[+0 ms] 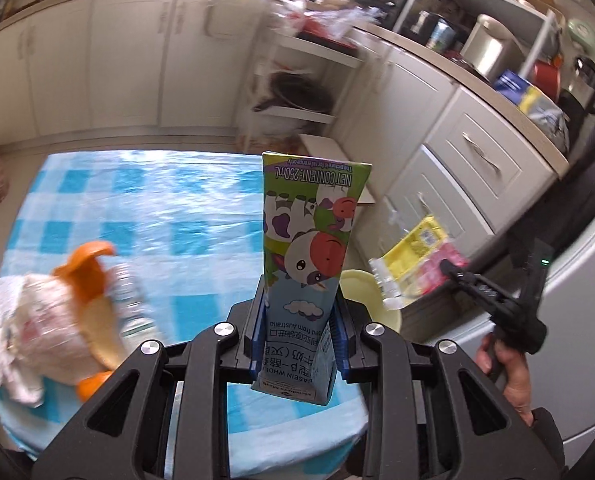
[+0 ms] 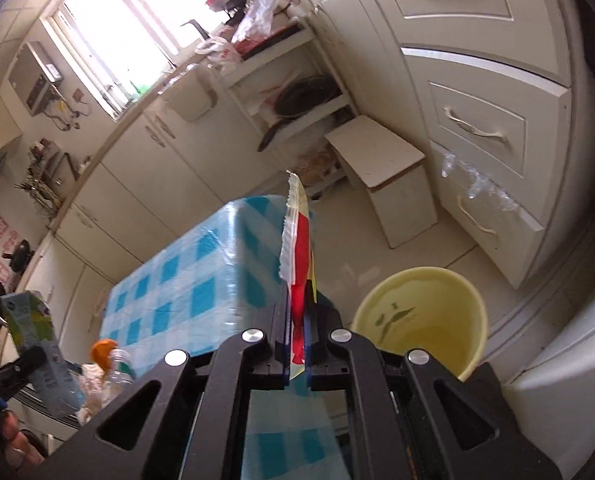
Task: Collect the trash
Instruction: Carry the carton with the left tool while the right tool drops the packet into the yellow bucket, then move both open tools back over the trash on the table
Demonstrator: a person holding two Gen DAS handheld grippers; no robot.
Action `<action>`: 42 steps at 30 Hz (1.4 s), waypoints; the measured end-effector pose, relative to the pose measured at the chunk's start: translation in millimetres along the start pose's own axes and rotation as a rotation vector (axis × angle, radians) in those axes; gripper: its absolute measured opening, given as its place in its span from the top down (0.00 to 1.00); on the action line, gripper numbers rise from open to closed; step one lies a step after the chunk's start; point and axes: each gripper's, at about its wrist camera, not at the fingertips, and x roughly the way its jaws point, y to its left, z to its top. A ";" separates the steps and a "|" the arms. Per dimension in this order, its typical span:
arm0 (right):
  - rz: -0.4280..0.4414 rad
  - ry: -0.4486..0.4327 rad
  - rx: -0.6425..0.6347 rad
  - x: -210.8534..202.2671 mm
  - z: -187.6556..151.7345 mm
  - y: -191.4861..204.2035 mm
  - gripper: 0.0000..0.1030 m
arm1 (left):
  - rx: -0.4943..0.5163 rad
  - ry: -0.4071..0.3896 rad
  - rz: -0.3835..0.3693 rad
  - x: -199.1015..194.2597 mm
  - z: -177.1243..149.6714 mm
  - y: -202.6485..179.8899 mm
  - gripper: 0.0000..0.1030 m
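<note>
**Milk carton and wrapper both in hand, bin not yet fed**

Milk carton (image 1: 307,256) is sitting between the jaws of our left tool (image 1: 299,344), which is pinching it low on its body so that most of the carton is sticking out ahead of the fingers, its print reading upside down to the camera. Our right tool (image 2: 297,344) is pressed nearly together on a thin snack wrapper (image 2: 297,248), red and yellow with a clear crimped end, standing edge-on between the pads.

We are judging the task as partway along: two pieces of trash are lifted clear of the counter (image 1: 169,208), but neither is yet dropped. The yellow bin (image 2: 421,316) is waiting on the floor just beside the counter's corner, below and to the right of the wrapper in the right wrist view; apart from a few dark scraps we are seeing nothing at its bottom. In the left wrist view its rim is showing just behind the carton, with the right tool and wrapper hovering near it.

Still lying on the counter are an orange-capped plastic bottle (image 1: 131,296) and some crumpled paper (image 1: 25,344), touching each other near the edge. We are reckoning those as trash left to gather once both tools are emptied.
</note>
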 end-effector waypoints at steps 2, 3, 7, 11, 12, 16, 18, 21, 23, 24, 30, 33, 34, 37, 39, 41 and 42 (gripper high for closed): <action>-0.054 0.057 0.003 18.5 3.1 -13.9 0.95 | 0.011 0.025 -0.027 23.3 2.8 -20.8 0.75; -0.076 0.091 0.007 29.9 4.1 -21.0 0.95 | 0.012 0.037 -0.035 36.1 5.1 -31.2 0.75; -0.154 0.253 0.014 80.5 1.5 -48.9 0.94 | 0.003 0.098 -0.053 91.6 6.1 -57.9 0.75; -0.186 0.373 0.095 109.7 -1.9 -74.0 0.54 | -0.021 0.177 -0.045 152.4 0.1 -77.4 0.75; -0.187 0.351 0.110 106.3 1.7 -76.6 0.48 | -0.028 0.198 -0.047 166.2 -3.1 -81.4 0.75; -0.149 0.203 0.151 71.8 21.8 -76.3 0.41 | -0.065 0.285 -0.053 215.3 -18.1 -97.9 0.75; -0.122 0.109 0.177 52.1 31.1 -75.5 0.39 | -0.089 0.326 -0.045 241.2 -27.3 -105.4 0.75; -0.096 -0.014 0.197 26.5 43.2 -73.0 0.32 | -0.102 0.373 -0.027 274.1 -38.3 -119.3 0.75; -0.078 -0.058 0.193 17.8 50.6 -68.6 0.32 | -0.096 0.406 0.011 297.0 -44.1 -128.8 0.73; -0.075 -0.076 0.189 13.6 51.8 -67.6 0.32 | -0.095 0.432 0.016 310.4 -47.7 -133.3 0.71; -0.068 -0.101 0.189 12.8 61.5 -60.7 0.32 | -0.093 0.516 0.058 348.1 -55.9 -147.9 0.45; -0.060 -0.105 0.183 14.3 67.7 -53.3 0.32 | -0.074 0.479 0.045 330.8 -51.3 -150.4 0.36; -0.049 -0.115 0.183 12.8 68.6 -50.4 0.32 | -0.070 0.464 0.040 320.0 -49.4 -148.8 0.35; -0.027 -0.159 0.172 6.4 67.9 -39.1 0.32 | -0.056 0.395 0.020 279.6 -39.7 -141.6 0.34; -0.015 -0.182 0.164 5.6 66.8 -30.0 0.31 | -0.029 0.331 0.023 244.4 -32.9 -131.9 0.32; -0.006 -0.193 0.158 6.0 65.6 -20.3 0.29 | 0.004 0.254 0.052 201.6 -28.1 -114.5 0.28; 0.000 -0.191 0.152 7.4 64.8 -15.2 0.28 | 0.013 0.226 0.067 184.8 -26.5 -106.1 0.28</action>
